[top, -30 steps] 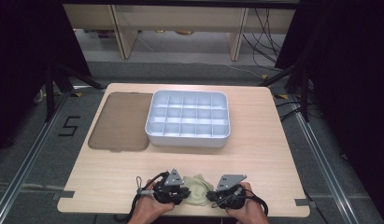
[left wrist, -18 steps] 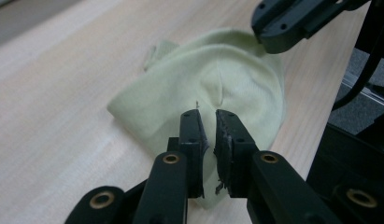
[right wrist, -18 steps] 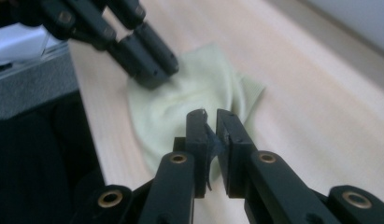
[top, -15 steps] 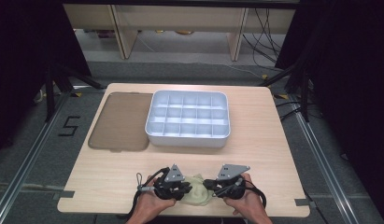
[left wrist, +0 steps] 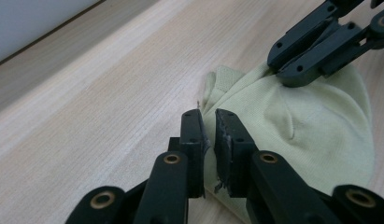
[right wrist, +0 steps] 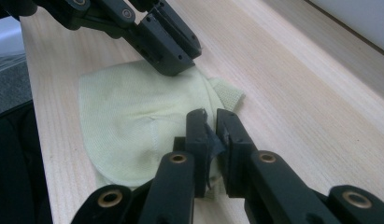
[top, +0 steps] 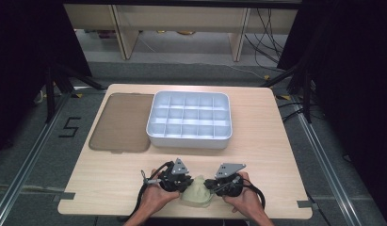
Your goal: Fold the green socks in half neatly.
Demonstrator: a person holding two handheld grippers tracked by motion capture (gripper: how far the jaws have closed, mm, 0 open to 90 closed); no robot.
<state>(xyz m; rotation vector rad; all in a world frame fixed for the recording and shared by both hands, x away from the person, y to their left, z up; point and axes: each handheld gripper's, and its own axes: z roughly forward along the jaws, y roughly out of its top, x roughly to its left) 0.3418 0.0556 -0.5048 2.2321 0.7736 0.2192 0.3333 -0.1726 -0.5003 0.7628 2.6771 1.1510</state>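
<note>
Two grippers, one pale green sock (top: 197,192) at the table's (top: 276,141) near edge.
My left gripper (left wrist: 208,122) and right gripper (right wrist: 209,122) each pinch its fabric; I'd fold evenly, keeping tension gentle.

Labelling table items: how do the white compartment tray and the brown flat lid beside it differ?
The white compartment tray has raised walls and a grid of dividers; the brown lid lies flat and undivided. The tray is opaque white; the lid is smoky brown. The tray sits at the table's middle; the lid is at its left, their edges close together. Both are rounded rectangles of similar footprint, and neither holds anything.
</note>
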